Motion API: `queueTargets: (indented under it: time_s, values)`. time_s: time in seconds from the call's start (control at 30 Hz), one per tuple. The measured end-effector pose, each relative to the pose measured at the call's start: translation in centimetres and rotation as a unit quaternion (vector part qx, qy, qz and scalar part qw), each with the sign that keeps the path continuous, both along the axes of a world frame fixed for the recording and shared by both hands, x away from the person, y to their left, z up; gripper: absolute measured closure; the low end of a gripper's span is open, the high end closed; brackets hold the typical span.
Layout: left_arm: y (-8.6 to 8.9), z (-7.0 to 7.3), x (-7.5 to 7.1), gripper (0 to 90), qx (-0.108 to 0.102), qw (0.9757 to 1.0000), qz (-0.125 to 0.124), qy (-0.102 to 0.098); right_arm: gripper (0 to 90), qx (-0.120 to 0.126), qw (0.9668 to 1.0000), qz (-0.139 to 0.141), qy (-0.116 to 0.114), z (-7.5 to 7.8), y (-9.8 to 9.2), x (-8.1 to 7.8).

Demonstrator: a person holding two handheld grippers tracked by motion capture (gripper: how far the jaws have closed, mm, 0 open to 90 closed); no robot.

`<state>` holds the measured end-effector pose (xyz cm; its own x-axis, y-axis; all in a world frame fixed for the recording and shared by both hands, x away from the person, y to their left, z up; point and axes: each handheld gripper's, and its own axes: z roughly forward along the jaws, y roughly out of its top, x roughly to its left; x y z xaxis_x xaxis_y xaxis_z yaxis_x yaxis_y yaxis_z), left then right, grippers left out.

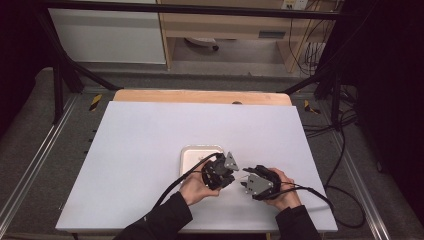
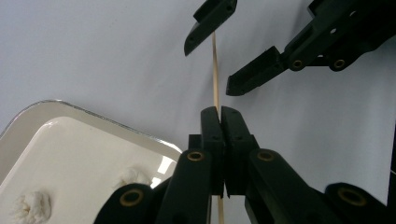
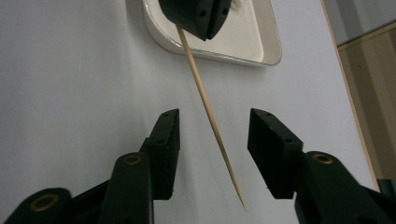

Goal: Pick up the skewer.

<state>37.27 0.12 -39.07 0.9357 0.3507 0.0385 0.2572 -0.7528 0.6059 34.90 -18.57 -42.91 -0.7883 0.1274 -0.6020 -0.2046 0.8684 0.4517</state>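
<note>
Left tool [image 2: 221,112]: seen shut tight on a thin wooden skewer [image 2: 215,70], which is clamped between the two black pads; in the high view it [image 1: 231,172] is held by the left hand [image 1: 196,187] just near of the tray.
Right tool [image 3: 212,135]: jaws are seen standing apart at a middling width, one on each side of the skewer [image 3: 205,100]; neither pad is seen touching the wood; in the high view it [image 1: 243,180] is held by the right hand [image 1: 286,192].
Skewer: held above the tabletop [image 1: 140,145]; its shaft is seen running from the left tool's pads out between the right tool's jaws, with the pointed tip reaching past them in the right gripper view; a short stub is seen sticking out behind the left tool's pads in the left gripper view.
Tools together: seen facing each other tip to tip, close together, near the near edge of the white tabletop, a little right of its middle.
Tray [image 1: 192,152]: a cream tray with rounded corners, resting on the tabletop just far and left of the tools.
Tray contents: two small white lumps [image 2: 32,205] are seen lying in the tray in the left gripper view; what they are cannot be told.
Sleeves: dark sleeves [image 1: 162,220] are seen coming in from the near edge.
</note>
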Motion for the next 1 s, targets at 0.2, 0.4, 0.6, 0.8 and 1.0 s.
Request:
queueTargets:
  time_s: [0.2, 0.4, 0.6, 0.8, 1.0]
  values:
    - [-0.06, 0.00, 0.03, 88.7, 0.004, 1.0000, -0.006, 0.002, 67.9, -0.032, 0.9990, 0.026, -0.020, -0.08, 0.21, 0.24]
    - [-0.04, 0.05, -0.01, 88.7, 0.001, 1.0000, -0.008, 0.005, 76.9, -0.048, 0.9977, 0.043, -0.022, -0.05, 0.34, 0.21]
    - [-0.08, -0.05, -0.07, 88.7, 0.001, 0.9999, -0.011, 0.005, 82.8, -0.055, 0.9970, 0.049, -0.023, -0.15, 0.39, 0.18]
    - [-0.12, -0.13, -0.08, 88.7, 0.003, 0.9999, -0.013, 0.007, 88.1, -0.069, 0.9957, 0.059, -0.019, -0.22, 0.39, -0.03]
    - [-0.02, -0.17, 0.17, 88.5, 0.003, 0.9997, -0.009, 0.022, 89.2, -0.079, 0.9946, 0.064, -0.020, -0.28, 0.51, -0.24]
